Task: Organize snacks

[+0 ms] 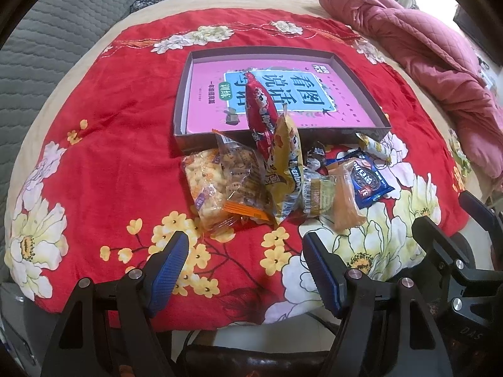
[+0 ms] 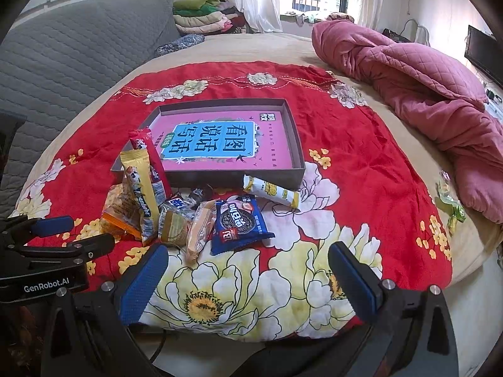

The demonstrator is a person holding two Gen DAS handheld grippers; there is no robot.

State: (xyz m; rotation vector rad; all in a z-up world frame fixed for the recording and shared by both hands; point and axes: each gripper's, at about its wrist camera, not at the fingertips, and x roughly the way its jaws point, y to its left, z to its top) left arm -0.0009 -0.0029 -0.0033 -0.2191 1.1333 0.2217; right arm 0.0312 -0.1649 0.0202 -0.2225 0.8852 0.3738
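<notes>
A: Where do both tools stand?

B: The left gripper (image 1: 245, 270) and the right gripper (image 2: 248, 279) both hang over the near edge of the red floral cloth (image 2: 377, 169), jaws spread wide, nothing held.

A: And the snacks?

B: Piled just ahead of the left fingers, slightly left of the right ones. Beyond the pile lies the shallow box (image 1: 361, 78), with only a pink book (image 1: 207, 94) in it, so I judge the sorting hasn't begun.

A: First pick?

B: I'd take the blue cookie packet (image 2: 239, 223). It lies flat at the pile's right edge, nearest the right gripper. The yellow bar (image 2: 272, 192) beyond it, lying free, is easy too.

A: Technique?

B: Come down across the packet's narrow width and pinch the crimped edge gently. The red stick pack (image 1: 261, 113) and the yellow stick pack (image 1: 287, 163) lean on the box's front wall and may topple if nudged.
</notes>
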